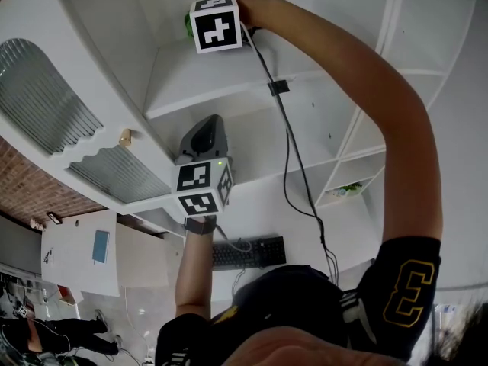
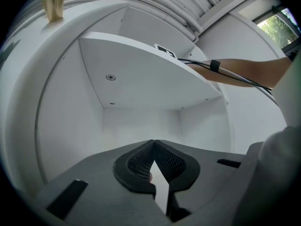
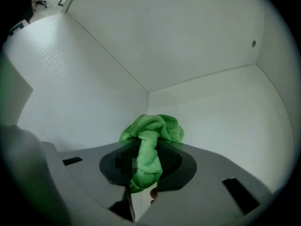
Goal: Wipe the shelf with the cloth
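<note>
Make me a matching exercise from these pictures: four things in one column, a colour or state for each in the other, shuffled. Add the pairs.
1 cloth
2 left gripper
3 right gripper
4 keyboard

A black
B jaws together, nothing between
C green, bunched up
D jaws clamped on soft material

Pairs: 1-C, 2-B, 3-D, 4-A

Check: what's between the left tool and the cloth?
A white shelf board, per the head view: cloth in the right tool above it, left tool below.
</note>
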Tool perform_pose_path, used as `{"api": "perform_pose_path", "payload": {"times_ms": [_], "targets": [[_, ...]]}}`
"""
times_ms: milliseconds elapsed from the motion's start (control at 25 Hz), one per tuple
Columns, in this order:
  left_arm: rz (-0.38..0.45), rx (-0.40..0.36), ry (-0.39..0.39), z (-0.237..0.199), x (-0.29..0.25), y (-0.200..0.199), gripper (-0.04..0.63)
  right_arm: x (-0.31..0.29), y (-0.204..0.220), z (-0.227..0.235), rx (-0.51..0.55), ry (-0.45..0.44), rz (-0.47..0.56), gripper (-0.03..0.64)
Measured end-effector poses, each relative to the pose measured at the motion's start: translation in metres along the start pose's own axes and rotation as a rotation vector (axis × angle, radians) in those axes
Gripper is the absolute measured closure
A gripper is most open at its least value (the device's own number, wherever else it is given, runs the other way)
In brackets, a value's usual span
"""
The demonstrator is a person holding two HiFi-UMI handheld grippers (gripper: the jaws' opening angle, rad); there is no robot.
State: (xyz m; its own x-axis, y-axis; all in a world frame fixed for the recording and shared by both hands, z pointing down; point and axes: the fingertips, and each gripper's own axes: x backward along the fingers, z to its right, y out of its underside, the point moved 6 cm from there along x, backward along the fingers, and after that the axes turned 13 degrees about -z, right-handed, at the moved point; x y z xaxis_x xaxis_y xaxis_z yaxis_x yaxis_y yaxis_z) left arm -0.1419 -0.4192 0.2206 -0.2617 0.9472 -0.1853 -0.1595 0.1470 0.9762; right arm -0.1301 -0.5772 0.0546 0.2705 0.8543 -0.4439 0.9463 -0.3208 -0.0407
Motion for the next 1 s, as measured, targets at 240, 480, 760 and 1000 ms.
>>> {"api": "perform_pose_path", "payload": {"times_ms": [240,480,760,1000], "targets": [[0.002,-0.005,0.033,0.008,-0.003,0.001,0.584,0.003,0.034,-0.003,-0.057,-0.006,-0.071,0.538],[0.006,-0.008,0.076,0.018,-0.006,0.001,0.584,0.007,0.058,-0.003,-0.103,-0.008,-0.148,0.538],[0.011,-0.001,0.077,0.004,0.001,0.005,0.585,0.007,0.089,-0.008,-0.173,-0.061,-0.275,0.538],[0.021,0.011,0.08,0.0,0.005,0.006,0.584,0.009,0.099,-0.005,-0.19,-0.037,-0.279,0.538]]}}
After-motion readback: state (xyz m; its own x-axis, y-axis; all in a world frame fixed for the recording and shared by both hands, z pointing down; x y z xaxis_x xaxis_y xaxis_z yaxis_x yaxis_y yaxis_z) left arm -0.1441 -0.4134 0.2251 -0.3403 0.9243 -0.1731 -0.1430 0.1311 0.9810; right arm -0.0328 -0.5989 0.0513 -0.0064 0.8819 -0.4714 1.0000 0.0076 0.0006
